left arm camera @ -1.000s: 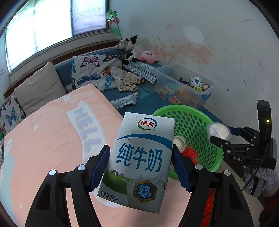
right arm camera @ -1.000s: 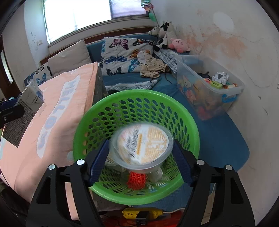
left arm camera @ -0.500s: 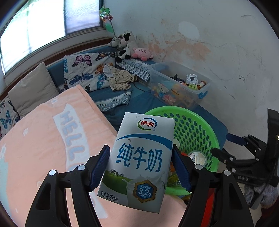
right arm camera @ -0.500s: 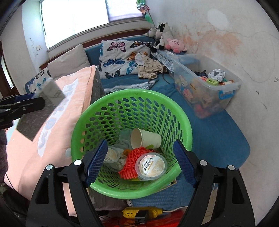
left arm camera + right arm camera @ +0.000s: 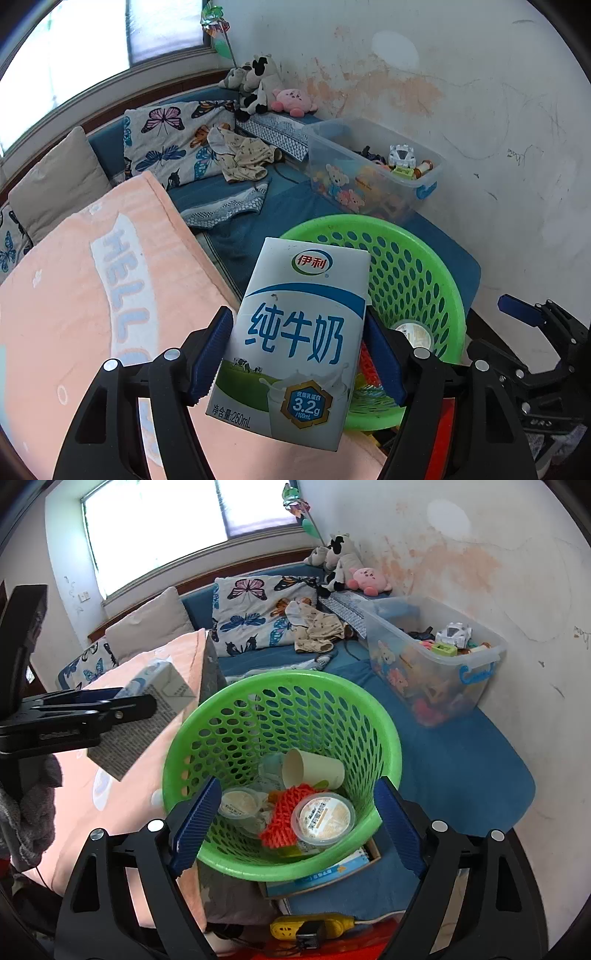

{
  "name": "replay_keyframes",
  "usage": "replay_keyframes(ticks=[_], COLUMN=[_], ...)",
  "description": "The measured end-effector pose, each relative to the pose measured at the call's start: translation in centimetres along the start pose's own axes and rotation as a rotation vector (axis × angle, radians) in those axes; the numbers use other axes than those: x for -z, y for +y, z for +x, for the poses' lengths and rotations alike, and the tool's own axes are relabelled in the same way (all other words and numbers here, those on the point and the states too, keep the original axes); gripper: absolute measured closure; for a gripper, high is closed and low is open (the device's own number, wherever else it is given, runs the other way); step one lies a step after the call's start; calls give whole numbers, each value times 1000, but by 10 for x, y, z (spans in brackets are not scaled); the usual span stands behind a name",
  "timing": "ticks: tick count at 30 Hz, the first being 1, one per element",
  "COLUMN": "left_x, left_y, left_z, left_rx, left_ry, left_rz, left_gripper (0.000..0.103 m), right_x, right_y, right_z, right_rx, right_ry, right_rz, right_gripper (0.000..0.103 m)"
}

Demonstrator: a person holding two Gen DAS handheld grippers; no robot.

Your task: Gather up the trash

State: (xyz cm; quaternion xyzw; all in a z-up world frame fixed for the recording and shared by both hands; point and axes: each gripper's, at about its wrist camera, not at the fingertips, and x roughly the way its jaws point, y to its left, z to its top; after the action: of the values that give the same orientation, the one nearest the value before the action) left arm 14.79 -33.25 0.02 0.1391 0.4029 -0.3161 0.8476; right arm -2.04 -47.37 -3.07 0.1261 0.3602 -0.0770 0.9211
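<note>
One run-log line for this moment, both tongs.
left tongs: shut on milk carton | right tongs: open, empty, jaws just widened | green basket: holds cups, below

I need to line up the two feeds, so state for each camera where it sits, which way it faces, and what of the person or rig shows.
Left wrist: on the left gripper, angled down past the milk carton it grips, toward the green basket; the right gripper shows.
Right wrist: on the open right gripper, angled down into the basket; the left gripper and a sleeve show.
Shared: basket, carton, toy bin.
</note>
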Motion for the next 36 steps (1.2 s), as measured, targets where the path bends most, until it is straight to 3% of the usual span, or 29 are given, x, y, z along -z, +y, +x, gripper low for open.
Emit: replay_keyframes(ticks=[6,17,25,36], left_x=[3,13,34,65], left_y=[-5,6,41,95], left_z=[6,-8,-30,-81], left_rx=[11,17,-19,-128], left_ry=[21,-1,-19,-100], left_rz=[9,1,-72,-128], left_gripper=[34,18,12,8], right_x=[3,9,10,11], right_y=[6,19,46,101], right_z=[-3,-7,-11,-13], right_rx=[-2,1,-32,-55], right_ry=[-7,-21,-23,-36], right_rz=[-10,-33,-43,-107], right_gripper=[16,8,8,4])
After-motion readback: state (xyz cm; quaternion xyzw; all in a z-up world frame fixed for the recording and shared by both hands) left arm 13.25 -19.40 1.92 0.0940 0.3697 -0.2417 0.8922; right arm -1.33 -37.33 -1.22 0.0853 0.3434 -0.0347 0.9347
